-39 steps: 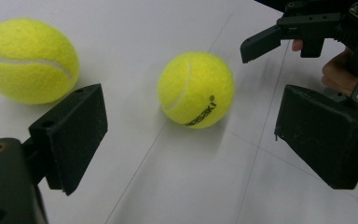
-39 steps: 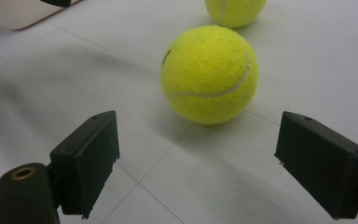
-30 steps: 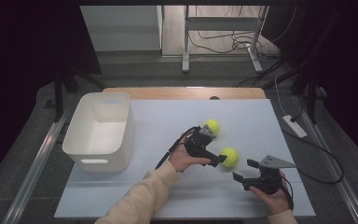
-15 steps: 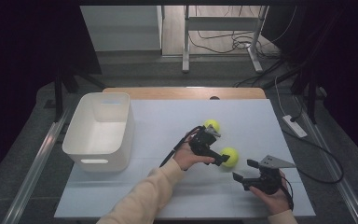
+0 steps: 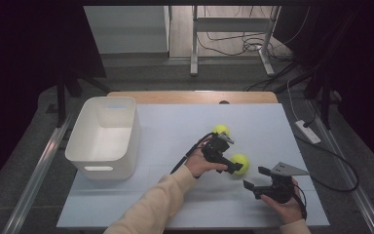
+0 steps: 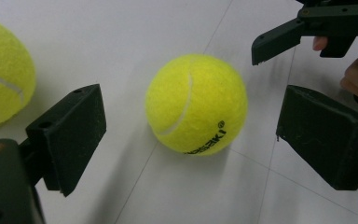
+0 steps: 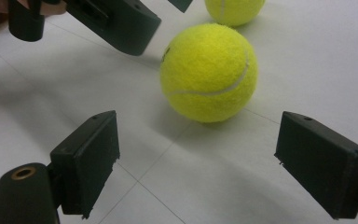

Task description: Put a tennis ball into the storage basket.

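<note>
The table [image 5: 175, 131] carries a pale sheet, and everything here is placed against the near tennis ball [image 5: 239, 163], which rests on that sheet in the middle of the right half. Well to the left of this ball stands a white bin [image 5: 105, 139], open at the top, near the table's left edge.

The left gripper [image 5: 233, 167] comes in from the left of the ball, held in a hand with a cream sleeve [image 5: 156, 207] behind it. Its fingers [image 6: 70, 133] are spread wide and have just been opening further; the ball [image 6: 196, 103] sits on the table between and just ahead of them, with a clear gap on each side, so nothing is pinched.

The right gripper [image 5: 254, 179] sits on the near right side of the ball, close by but apart from it, with a grey three-cornered plate [image 5: 286, 169] on top. Its fingers [image 7: 88, 161] are spread too, with bare table between them and the ball [image 7: 209, 72] lying a little beyond their tips.

A second tennis ball [image 5: 220, 130] lies just beyond the first one, farther from the person and slightly left, behind the left gripper's body. In the left gripper view it shows at the left edge [image 6: 2, 77], apart from the first ball.
</note>
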Demonstrator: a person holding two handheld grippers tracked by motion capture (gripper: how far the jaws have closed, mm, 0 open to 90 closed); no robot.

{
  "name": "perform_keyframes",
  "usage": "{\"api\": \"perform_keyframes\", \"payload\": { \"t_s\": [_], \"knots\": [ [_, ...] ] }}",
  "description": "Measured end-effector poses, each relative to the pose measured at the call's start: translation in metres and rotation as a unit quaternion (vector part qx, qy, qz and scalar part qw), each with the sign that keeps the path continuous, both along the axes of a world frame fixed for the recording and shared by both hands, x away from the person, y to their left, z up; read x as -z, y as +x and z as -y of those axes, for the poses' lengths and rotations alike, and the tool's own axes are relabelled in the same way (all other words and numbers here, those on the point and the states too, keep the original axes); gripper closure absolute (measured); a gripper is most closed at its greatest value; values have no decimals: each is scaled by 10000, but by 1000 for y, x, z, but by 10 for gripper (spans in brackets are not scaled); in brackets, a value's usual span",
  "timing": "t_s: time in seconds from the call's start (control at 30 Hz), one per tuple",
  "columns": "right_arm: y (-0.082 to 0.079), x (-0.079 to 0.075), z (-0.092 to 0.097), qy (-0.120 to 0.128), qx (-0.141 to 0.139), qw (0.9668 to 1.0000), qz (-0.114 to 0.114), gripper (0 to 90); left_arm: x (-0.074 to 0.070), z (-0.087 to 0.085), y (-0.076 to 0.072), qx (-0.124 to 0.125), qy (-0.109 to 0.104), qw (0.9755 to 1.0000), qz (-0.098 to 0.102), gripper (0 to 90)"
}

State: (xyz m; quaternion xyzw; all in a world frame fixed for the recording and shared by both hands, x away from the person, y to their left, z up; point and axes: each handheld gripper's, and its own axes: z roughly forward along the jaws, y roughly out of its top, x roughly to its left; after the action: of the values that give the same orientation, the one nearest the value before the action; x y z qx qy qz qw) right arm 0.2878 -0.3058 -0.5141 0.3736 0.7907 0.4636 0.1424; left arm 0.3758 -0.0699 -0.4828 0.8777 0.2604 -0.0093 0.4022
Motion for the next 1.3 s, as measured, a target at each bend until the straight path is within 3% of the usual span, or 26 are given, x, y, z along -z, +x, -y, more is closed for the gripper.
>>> {"api": "perform_keyframes", "payload": {
  "t_s": [0.17, 0.9, 1.13, 1.3],
  "knots": [
    [0, 0, 0, -16, -10, 10000, 6, 133, 2, 7, 2, 26, -25, 10000, -37, 83],
    [-1, 0, -1, -94, -23, 9999, 30, 133, 16, 29, 11, 180, 267, 9993, -212, 107],
    [-1, 0, -2, -84, -25, 10000, 18, 133, 19, 30, 13, 246, 352, 9985, -338, 216],
    [-1, 0, -1, -101, -29, 9999, 32, 133, 17, 29, 12, 305, 389, 9983, -305, 261]
  ]
}}
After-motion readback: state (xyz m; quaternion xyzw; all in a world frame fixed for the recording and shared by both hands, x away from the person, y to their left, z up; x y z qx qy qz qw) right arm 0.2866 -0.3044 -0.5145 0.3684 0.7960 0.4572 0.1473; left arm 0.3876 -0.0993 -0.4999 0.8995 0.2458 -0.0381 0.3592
